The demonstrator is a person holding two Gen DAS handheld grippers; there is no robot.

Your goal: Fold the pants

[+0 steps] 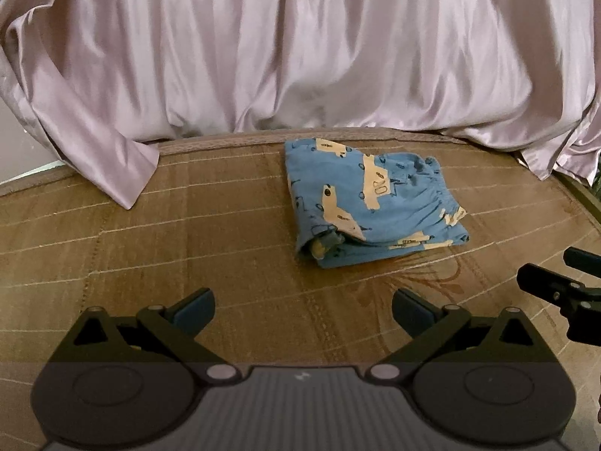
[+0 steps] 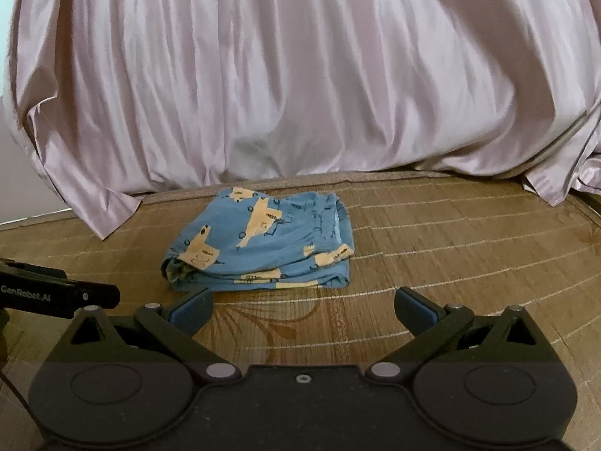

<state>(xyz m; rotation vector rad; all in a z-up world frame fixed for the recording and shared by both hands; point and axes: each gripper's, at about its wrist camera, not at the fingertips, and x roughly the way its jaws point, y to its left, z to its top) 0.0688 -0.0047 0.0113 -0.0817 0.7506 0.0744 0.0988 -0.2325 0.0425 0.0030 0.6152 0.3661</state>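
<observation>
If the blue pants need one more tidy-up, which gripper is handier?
Probably the right gripper: the folded pants lie just beyond its open fingers, nearly centred. From the left gripper, also open, they sit farther off and to its right.

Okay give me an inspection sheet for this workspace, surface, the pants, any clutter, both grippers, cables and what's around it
Surface: woven bamboo mat, brown with pale stitched lines, flat.
Job's things: blue patterned pants, folded into a compact stack, lying on the mat near its far edge.
Clutter: nothing seen.
Grippers: left gripper open, empty, short of the pants; right gripper open, empty, just in front of the pants.
Cables: a thin dark cable at the left edge of the right wrist view.
Surroundings: pale satin sheet draped behind the mat.
</observation>
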